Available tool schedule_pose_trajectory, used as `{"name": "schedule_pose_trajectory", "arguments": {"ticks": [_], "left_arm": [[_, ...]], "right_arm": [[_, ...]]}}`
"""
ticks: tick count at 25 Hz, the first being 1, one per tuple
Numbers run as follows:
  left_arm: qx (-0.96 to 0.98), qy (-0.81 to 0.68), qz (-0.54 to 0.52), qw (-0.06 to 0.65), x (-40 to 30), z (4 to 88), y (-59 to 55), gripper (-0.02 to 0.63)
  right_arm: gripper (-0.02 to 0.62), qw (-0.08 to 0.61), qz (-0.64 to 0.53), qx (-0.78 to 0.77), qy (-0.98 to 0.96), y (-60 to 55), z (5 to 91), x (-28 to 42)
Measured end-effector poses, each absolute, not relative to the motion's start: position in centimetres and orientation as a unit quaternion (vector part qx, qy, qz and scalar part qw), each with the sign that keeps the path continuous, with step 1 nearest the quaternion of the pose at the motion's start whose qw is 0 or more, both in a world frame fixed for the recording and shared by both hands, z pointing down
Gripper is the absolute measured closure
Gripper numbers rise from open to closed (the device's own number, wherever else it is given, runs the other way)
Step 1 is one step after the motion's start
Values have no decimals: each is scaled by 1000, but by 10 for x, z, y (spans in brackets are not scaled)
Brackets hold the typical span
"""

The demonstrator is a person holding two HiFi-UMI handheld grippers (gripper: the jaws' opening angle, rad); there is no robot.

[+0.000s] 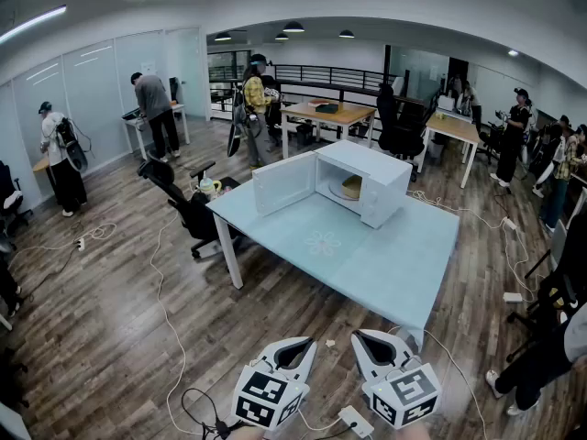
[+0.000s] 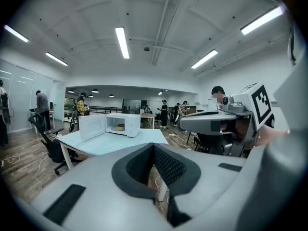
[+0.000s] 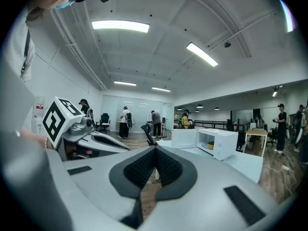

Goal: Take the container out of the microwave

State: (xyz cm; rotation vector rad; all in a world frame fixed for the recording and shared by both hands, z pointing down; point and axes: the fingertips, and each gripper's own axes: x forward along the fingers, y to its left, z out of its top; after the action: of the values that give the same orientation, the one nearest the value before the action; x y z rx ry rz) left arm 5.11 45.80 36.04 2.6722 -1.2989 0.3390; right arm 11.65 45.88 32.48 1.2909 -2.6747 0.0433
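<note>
A white microwave (image 1: 367, 183) stands on the pale blue table (image 1: 367, 255), its door (image 1: 284, 183) swung open to the left. Inside sits a round tan container (image 1: 349, 188), which also shows in the left gripper view (image 2: 120, 127) and in the right gripper view (image 3: 211, 145). Both grippers hover side by side over the floor, well short of the table's near corner. My left gripper (image 1: 295, 351) is shut with nothing in it, and so is my right gripper (image 1: 376, 345). Each points roughly level toward the microwave.
A black office chair (image 1: 183, 204) stands at the table's left side. Cables and a power strip (image 1: 356, 421) lie on the wood floor near the grippers. Several people stand around desks at the back and both sides. Another chair (image 1: 550, 301) is on the right.
</note>
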Motion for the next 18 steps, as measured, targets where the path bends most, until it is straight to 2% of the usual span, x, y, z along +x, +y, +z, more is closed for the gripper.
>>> {"name": "schedule_pose_trajectory", "arguments": {"ticks": [12,18], "left_arm": [[902,-415,93,71,57,353,461,592],[898,-417,124,66,60,367,462,592]], "right_arm": [[586,59,31,452,-890,458,333,129],[586,91,3,426,-900,470,340,135]]}}
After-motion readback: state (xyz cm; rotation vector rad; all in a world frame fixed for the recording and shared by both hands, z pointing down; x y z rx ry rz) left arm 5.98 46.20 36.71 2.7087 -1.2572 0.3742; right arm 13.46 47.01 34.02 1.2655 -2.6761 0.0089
